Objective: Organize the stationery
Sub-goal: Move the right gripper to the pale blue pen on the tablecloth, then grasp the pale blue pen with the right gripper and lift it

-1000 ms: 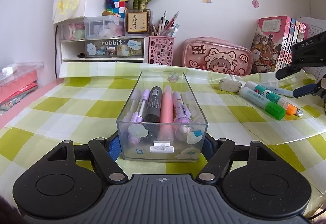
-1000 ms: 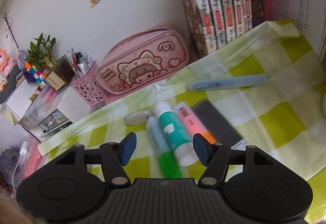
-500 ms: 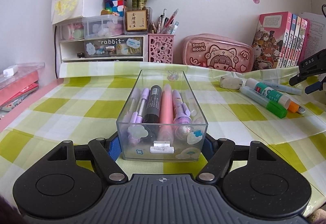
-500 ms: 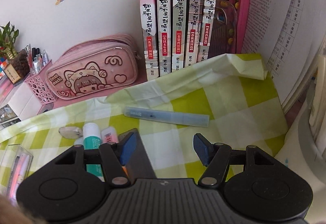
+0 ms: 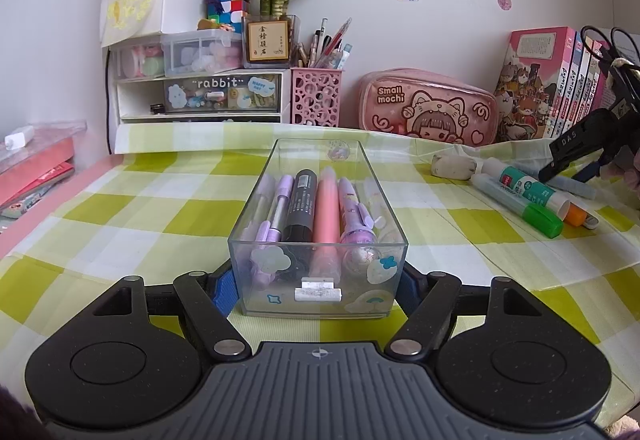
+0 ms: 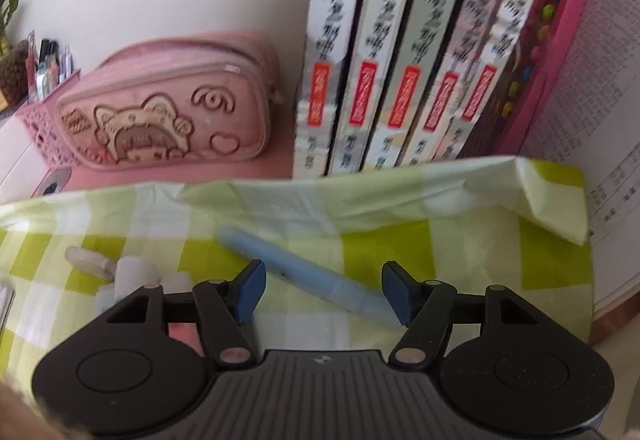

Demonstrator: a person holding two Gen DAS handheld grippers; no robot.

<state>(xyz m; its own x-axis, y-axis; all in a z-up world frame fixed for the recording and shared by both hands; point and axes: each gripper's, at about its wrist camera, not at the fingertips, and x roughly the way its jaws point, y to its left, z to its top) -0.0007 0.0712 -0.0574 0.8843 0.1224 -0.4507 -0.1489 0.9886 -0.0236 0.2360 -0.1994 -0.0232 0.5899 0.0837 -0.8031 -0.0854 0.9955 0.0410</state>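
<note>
A clear plastic box (image 5: 318, 240) stands on the green checked cloth and holds purple pens, a black marker (image 5: 300, 200) and a pink highlighter (image 5: 326, 208). My left gripper (image 5: 316, 288) is shut on the box's near end, a blue pad pressed on each side. My right gripper (image 6: 324, 292) is open and hangs over a light blue pen (image 6: 304, 268) that lies slantwise on the cloth between its fingers, untouched. In the left wrist view the right gripper (image 5: 576, 168) is at the far right above that blue pen (image 5: 572, 186).
Two glue sticks (image 5: 524, 192), a whitish eraser (image 5: 454, 165) and an orange-capped item (image 5: 576, 214) lie left of the blue pen. A pink pencil case (image 6: 168, 116) and a row of books (image 6: 400, 60) stand along the wall. Drawers (image 5: 200, 100) and a pink pen cup (image 5: 316, 96) stand back left.
My right gripper has swung right from over the glue sticks, rolled and dropped toward the blue pen, which now lies between its open fingers. The left gripper and box have stayed still.
</note>
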